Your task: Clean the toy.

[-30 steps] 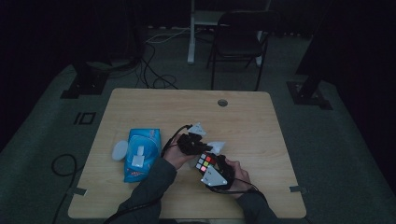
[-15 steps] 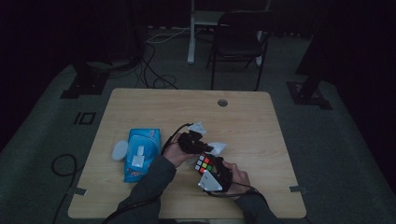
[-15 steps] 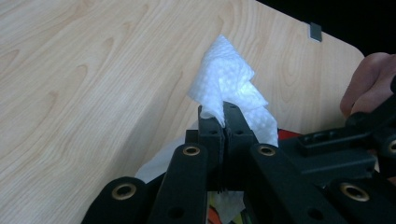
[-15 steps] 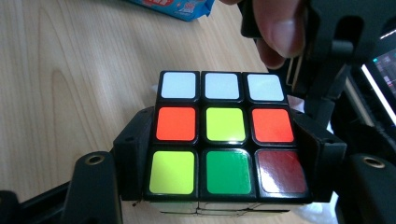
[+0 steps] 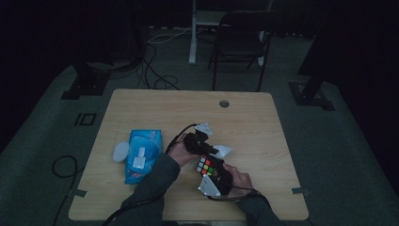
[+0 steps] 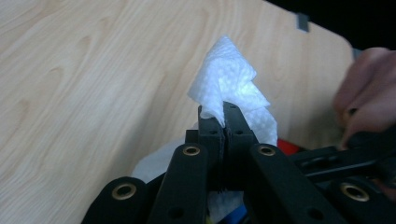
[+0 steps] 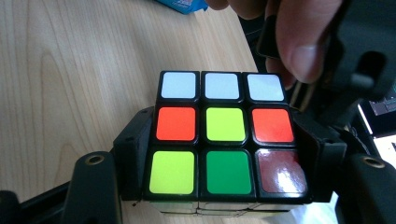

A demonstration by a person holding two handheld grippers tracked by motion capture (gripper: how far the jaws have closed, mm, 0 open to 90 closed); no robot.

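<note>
- Nearest the person, the right gripper [image 5: 215, 176] has its jaws clamped on the two sides of a Rubik's cube [image 7: 224, 137], held just above the wooden table [image 5: 263, 122] near its front edge. The face turned to the camera has white stickers along its far row, then orange, yellow-green and orange, then yellow-green, green and dark red.
- Just beyond it, the left gripper [image 6: 224, 114] is pinched tight on a crumpled white wipe [image 6: 231, 84]. From the high view the wipe [image 5: 223, 151] sits right beside the cube [image 5: 205, 165], though I cannot tell whether they touch.
- Judgement: the work looks like wiping the cube. Both pick-ups are done and the two things are brought together, so the rubbing of the faces is what remains, or is partly under way; how many faces are cleaned cannot be read here.
- Farther left on the table lies the blue wet-wipe pack [image 5: 141, 155] with its flap raised and a small white lid [image 5: 120, 151] just beside it; closing the pack is likely still to do.
</note>
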